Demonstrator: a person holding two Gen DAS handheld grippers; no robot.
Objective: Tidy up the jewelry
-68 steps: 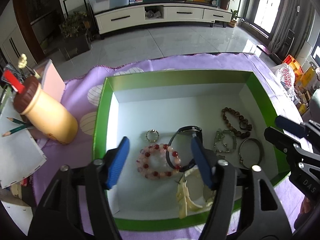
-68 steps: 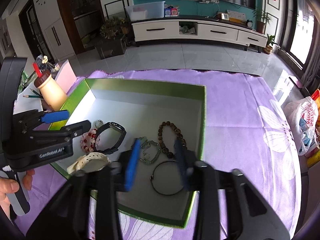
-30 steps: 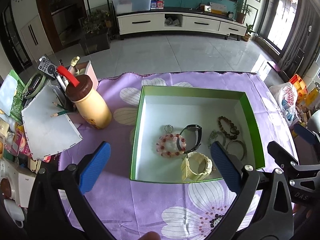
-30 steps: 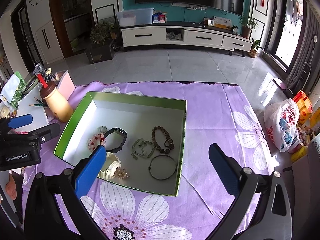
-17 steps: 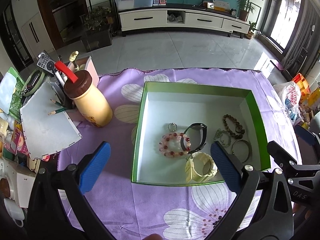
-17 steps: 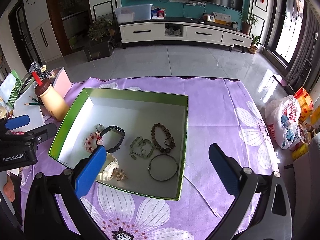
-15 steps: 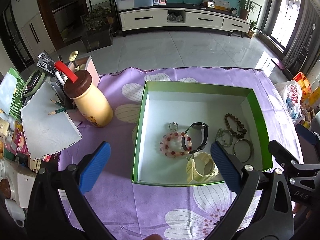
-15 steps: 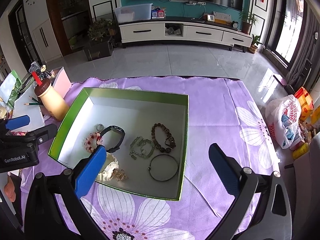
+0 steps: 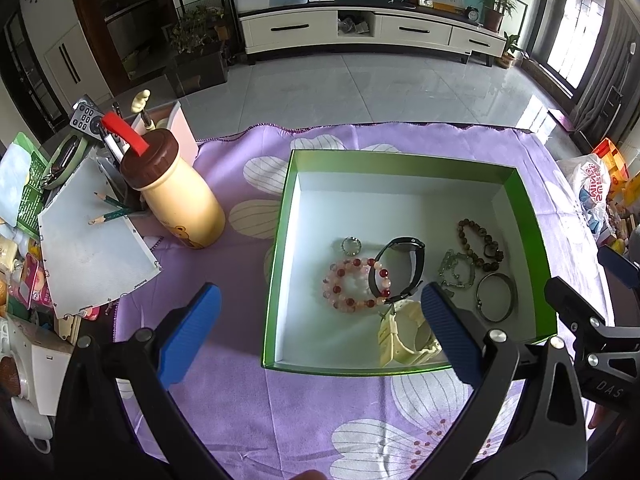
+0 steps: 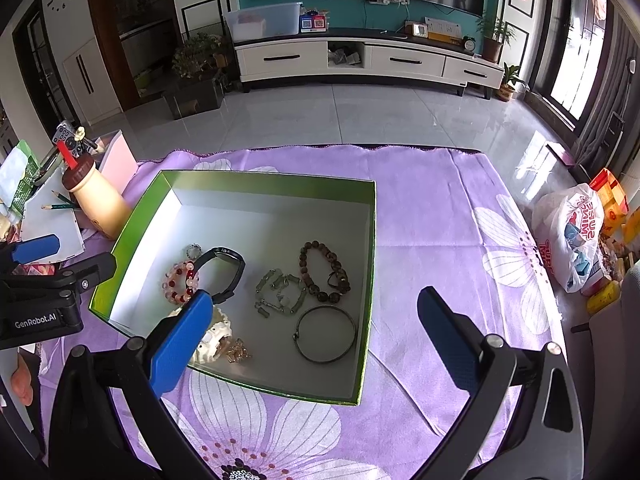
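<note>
A green box [image 9: 404, 165] [image 10: 260, 189] with a white floor sits on the purple flowered cloth. Inside lie a pink-and-red bead bracelet [image 9: 352, 284] [image 10: 181, 282], a black watch [image 9: 405, 266] [image 10: 226, 272], a cream watch [image 9: 404, 338] [image 10: 212, 340], a small ring [image 9: 351, 245], a green stone bracelet [image 10: 280, 292], a brown bead bracelet [image 9: 478, 244] [image 10: 324, 270] and a dark metal bangle [image 9: 495, 296] [image 10: 326, 334]. My left gripper [image 9: 316, 334] is open and empty, held above the box's near left edge. My right gripper [image 10: 316, 336] is open and empty above the box's near right part.
A cream bottle with a brown cap [image 9: 176, 190] [image 10: 94, 194] stands left of the box beside a white board with pencils [image 9: 90, 248]. A plastic bag [image 10: 572, 236] lies off the table's right side. The cloth's far edge [image 10: 320, 148] meets the tiled floor.
Both grippers opened wide and pulled up and back from inside the box, leaving the jewelry lying in it. In the last half second they barely moved.
</note>
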